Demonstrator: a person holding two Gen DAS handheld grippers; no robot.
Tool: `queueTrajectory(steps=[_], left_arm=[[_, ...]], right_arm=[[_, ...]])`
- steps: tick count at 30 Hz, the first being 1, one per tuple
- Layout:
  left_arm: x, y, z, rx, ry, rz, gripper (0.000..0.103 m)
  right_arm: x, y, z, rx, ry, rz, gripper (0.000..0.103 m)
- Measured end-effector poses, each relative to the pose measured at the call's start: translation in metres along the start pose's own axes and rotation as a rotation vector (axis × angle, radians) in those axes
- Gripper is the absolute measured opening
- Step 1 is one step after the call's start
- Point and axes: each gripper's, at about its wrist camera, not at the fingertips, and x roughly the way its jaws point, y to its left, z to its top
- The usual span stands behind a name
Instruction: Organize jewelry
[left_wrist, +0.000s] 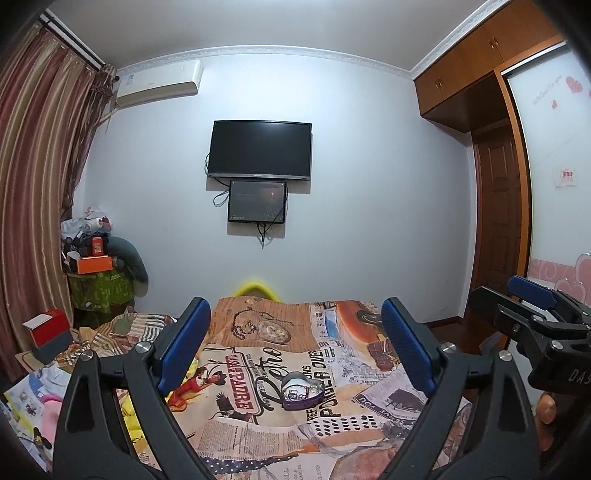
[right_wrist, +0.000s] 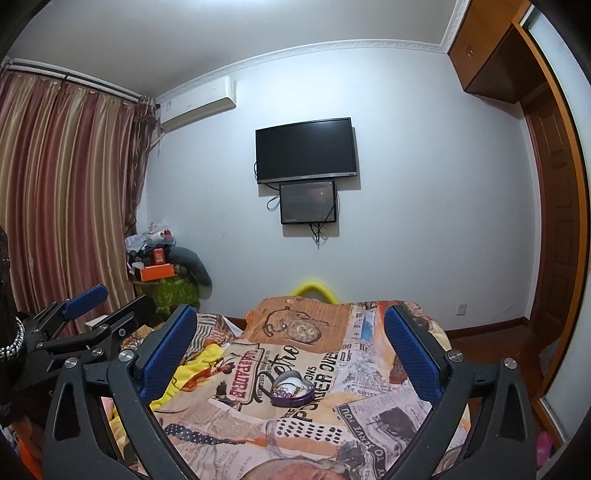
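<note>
Both claws hang spread wide and empty above the bed: the left claw (left_wrist: 295, 347) and the right claw (right_wrist: 291, 354) each frame a small purple heart-shaped tin (left_wrist: 302, 394) that sits open on the printed bedspread (left_wrist: 373, 417), out ahead of the fingers and touched by neither. Inside the tin lies a tangle of chains and small jewelry (right_wrist: 287, 390); individual pieces are too small to tell apart. No loose jewelry shows on the bedspread, though the busy print could hide some. With the pieces gathered in the tin, this would fit either jewelry waiting to be sorted out of it or jewelry already collected into it.
</note>
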Motion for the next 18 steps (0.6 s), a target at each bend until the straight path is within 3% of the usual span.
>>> queueTrajectory(steps=[18], left_arm=[[0.0074,-0.0036,-0.0039,0.005,0.031,-0.006,0.097]], right_arm=[[-0.0018,-0.0035,-0.0001,0.011,0.034,-0.007,0.101]])
